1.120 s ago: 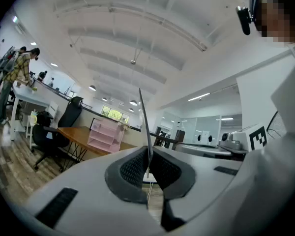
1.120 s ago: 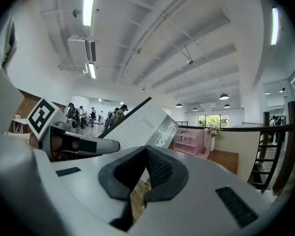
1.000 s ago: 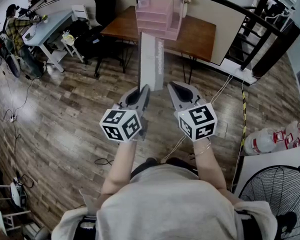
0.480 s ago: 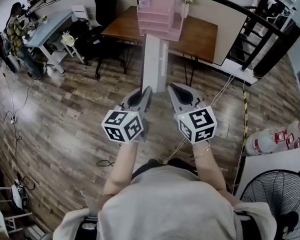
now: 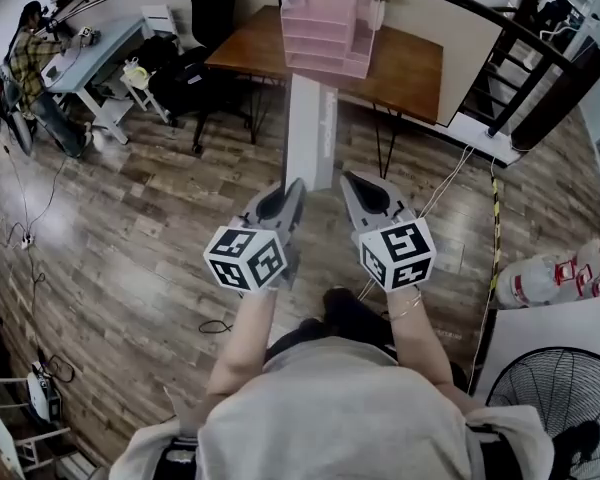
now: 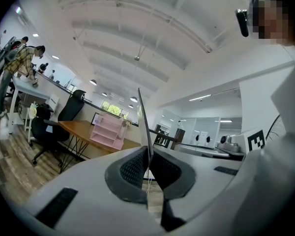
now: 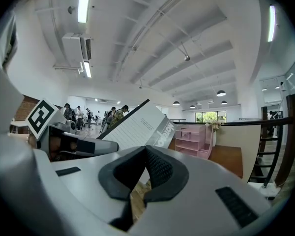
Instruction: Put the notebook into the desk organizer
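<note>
**Notebook clamped in the left tool, short of the organizer**

The left tool is clenched on the notebook. Its own view shows the notebook only edge-on, as a thin blade rising from between the pads, so the cover cannot be read there. The right tool has its pads pressed together with nothing between them.

In the head view the left tool and right tool sit side by side. The notebook stands up from the left one, its lower end hidden by that tool's body. Only the right gripper view shows the notebook's lined face and a grey printed strip, partly cut off by the tool.

The notebook hangs over a wood-plank floor, well apart from the pink desk organizer. The organizer stands on a brown tabletop beside a black chair. At far left, people stand at a white desk, too small to make out. A fan is cut off at the lower right corner.
</note>
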Demonstrator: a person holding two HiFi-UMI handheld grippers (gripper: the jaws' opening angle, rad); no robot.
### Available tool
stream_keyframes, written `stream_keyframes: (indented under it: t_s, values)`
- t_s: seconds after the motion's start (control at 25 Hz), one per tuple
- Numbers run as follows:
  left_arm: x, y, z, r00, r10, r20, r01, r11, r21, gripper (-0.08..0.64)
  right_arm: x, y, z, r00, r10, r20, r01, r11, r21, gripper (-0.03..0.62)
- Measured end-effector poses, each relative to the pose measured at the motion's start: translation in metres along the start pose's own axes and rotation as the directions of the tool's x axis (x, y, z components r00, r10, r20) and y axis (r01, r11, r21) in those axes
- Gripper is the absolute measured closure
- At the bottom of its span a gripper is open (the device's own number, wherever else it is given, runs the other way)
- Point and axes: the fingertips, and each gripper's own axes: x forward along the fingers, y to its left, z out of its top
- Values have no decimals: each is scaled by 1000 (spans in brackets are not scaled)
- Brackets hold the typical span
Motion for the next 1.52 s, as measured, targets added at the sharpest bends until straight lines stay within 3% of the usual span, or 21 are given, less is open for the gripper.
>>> stream_keyframes:
  t_s: [0.2, 0.44, 1.04, 1.52]
  values:
    - [19, 24, 2, 1000, 14, -2, -14, 1000, -23, 539, 26, -8, -6, 999, 28, -23, -28, 1000, -1, 583]
    - [62, 55, 14, 1000, 10, -18, -10, 1000, 8, 539, 81, -38, 6, 997, 60, 48, -62, 997, 55, 583]
    - [219, 170, 96, 998, 57, 23, -58, 998, 38, 539, 259, -166, 45, 991, 93, 101, -97, 994, 44, 583]
    - [290, 206, 102, 999, 44, 13, -44, 999, -19, 539, 312, -214, 38, 992, 110, 56, -113, 992, 60, 582]
